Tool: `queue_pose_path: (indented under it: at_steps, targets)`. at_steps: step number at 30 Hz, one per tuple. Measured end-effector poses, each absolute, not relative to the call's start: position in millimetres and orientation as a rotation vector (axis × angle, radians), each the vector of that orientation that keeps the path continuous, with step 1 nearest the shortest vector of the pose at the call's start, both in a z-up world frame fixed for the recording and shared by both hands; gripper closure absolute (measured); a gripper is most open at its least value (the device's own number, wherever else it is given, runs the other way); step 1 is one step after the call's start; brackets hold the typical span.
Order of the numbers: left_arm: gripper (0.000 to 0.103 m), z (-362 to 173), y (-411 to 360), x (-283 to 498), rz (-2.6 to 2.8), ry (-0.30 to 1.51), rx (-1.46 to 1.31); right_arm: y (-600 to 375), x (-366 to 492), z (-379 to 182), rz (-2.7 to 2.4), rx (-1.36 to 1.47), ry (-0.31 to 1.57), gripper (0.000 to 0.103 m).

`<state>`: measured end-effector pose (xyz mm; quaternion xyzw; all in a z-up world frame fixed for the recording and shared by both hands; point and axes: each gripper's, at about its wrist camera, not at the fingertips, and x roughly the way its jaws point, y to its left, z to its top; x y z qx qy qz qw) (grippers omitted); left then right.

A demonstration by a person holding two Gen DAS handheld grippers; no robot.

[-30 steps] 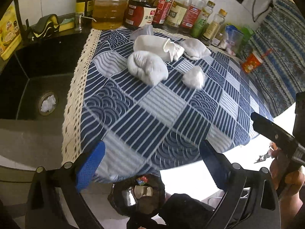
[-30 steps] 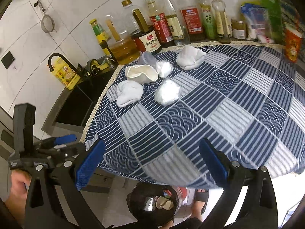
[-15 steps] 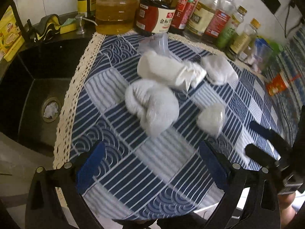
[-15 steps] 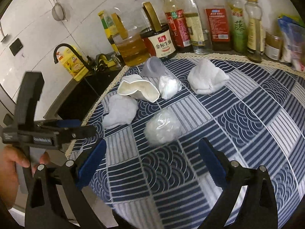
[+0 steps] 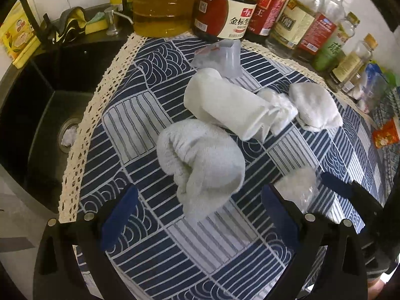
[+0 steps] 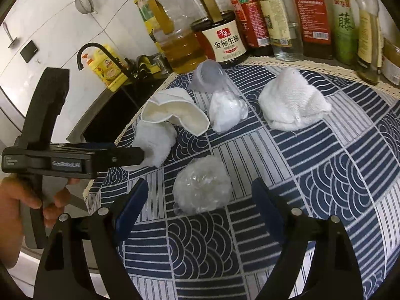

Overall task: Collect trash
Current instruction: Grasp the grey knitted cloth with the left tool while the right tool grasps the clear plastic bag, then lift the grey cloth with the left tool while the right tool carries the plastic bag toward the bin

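Closing in: two hand-held grippers over the blue-and-white patterned tablecloth (image 6: pixel 325 155), one scrap lined up for each.
Step in hand: reach phase of collecting trash; nothing lifted yet, as judged from the frames.
Right gripper (image 6: pixel 200 197): jaws closing, blue pads either side of the crumpled clear plastic wad (image 6: pixel 201 185) but not yet pressing it; wad lies on the cloth nearer its front edge than the other scraps.
Left gripper (image 5: pixel 200 210): jaws wide apart, empty, with the near end of the bunched white paper towel (image 5: pixel 200 160) between the pads, untouched.
Other trash, toward the back edge: flattened white paper cup (image 6: pixel 175 111), tipped clear plastic cup (image 6: pixel 208 76), small white crumpled bag (image 6: pixel 226 111), second white wad (image 6: pixel 290 100).
Surroundings: dark sink (image 5: pixel 32 115) past the left lace edge; sauce and oil bottles (image 6: pixel 275 17) along the back edge.
Next move calls for: right pads finishing their squeeze on the springy, slippery plastic; left gripper lowering around the towel, then closing.
Bin: not in view.
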<state>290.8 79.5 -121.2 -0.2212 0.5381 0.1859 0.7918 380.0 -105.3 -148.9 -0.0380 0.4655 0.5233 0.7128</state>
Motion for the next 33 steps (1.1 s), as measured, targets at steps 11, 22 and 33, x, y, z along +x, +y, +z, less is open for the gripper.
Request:
queue_pose_path:
  at_steps: [11, 22, 33]
  targets:
    - [0.007, -134, 79, 314, 0.486, 1.191, -0.471, -95, 389, -153, 1.22, -0.117, 1.035, 0.028]
    - [0.039, -148, 80, 320, 0.505, 1.216, -0.433, -94, 391, -158, 1.23, -0.127, 1.052, 0.051]
    - [0.066, -135, 69, 304, 0.475, 1.17, -0.418, -106, 389, -149, 1.23, -0.088, 1.04, 0.054]
